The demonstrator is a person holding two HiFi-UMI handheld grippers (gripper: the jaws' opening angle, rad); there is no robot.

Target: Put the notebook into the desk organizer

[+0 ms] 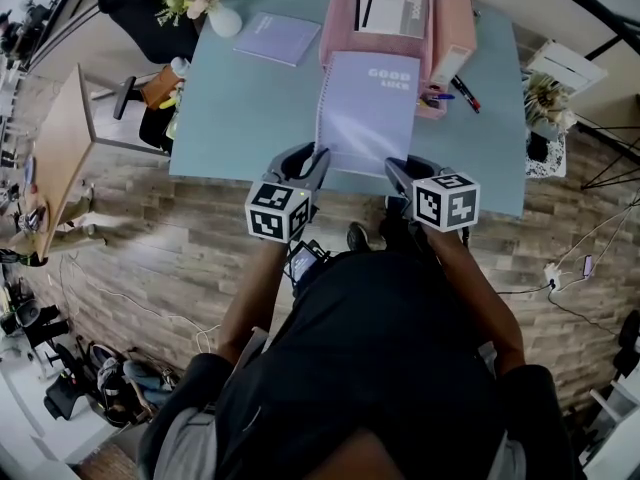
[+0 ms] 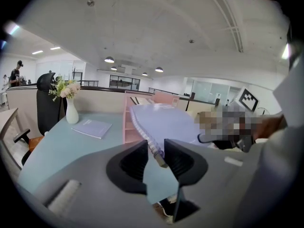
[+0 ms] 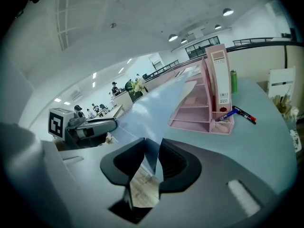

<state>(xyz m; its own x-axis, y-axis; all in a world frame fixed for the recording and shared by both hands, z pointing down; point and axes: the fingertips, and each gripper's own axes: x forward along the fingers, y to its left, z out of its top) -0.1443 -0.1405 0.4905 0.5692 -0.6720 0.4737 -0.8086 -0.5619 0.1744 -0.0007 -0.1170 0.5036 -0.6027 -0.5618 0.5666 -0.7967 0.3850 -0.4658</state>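
The notebook (image 1: 368,113) is tilted over the table (image 1: 230,118) near its front edge. Its far end is at the pink desk organizer (image 1: 440,18) by the far edge. The left gripper (image 1: 318,160) pinches the near spiral corner. The right gripper (image 1: 395,171) pinches the other near corner, its jaws almost together.

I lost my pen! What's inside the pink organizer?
A white booklet and a blue pen show in the pink organizer. The purple notebook covers its front trays, hiding whatever is there.

Left gripper (image 1: 316,160) and right gripper (image 1: 398,171) side by side, angled downward, jaws clamped on notebook (image 1: 368,113)
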